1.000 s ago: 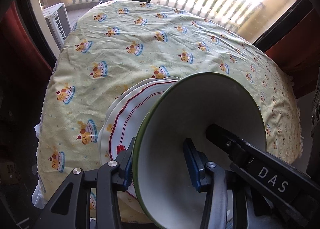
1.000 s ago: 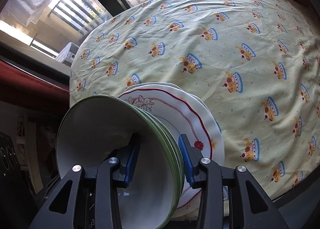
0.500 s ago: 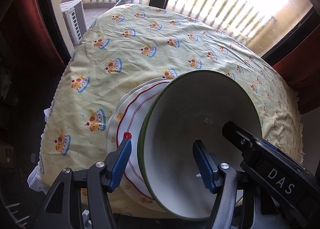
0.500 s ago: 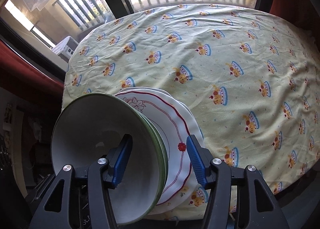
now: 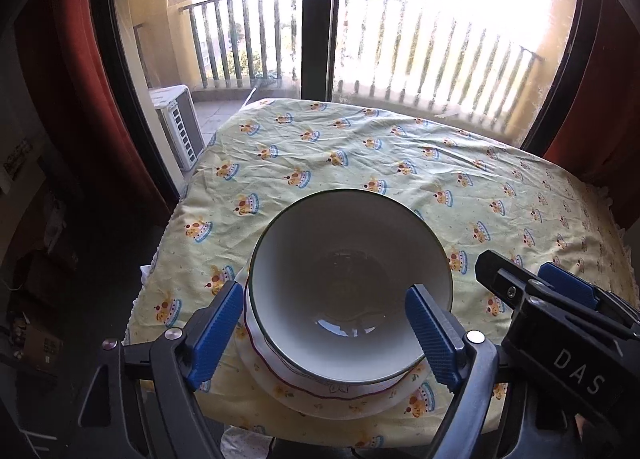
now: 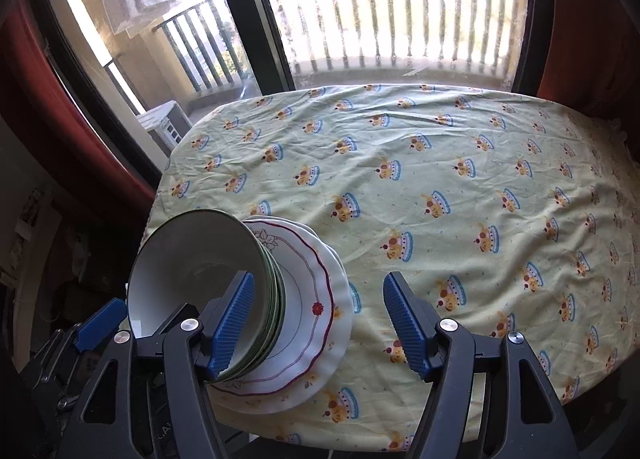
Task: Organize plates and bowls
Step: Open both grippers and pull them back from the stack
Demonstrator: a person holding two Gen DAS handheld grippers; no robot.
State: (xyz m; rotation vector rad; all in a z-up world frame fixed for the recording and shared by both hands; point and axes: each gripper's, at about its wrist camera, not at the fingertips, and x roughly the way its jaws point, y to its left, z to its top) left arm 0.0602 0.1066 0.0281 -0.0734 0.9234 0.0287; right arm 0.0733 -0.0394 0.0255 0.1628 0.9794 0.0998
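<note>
Balcony window behind; yellow tablecloth covers the table. Stacked bowls sit on plates, lower centre of left view. Left gripper and right gripper jaws opening, gripping nothing. Release step appears finished; next: withdraw without nudging the stack.

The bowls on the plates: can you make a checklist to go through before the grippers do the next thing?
1. Bowls nested, sitting on the plates: ok.
2. Left gripper off the bowls, jaws opening: ok.
3. Right gripper off the stack, jaws opening, nothing gripped: ok.
4. Stack well in from the tablecloth edge: not ok, it sits near the corner.
5. Other dishes left to sort: cannot tell.
</note>
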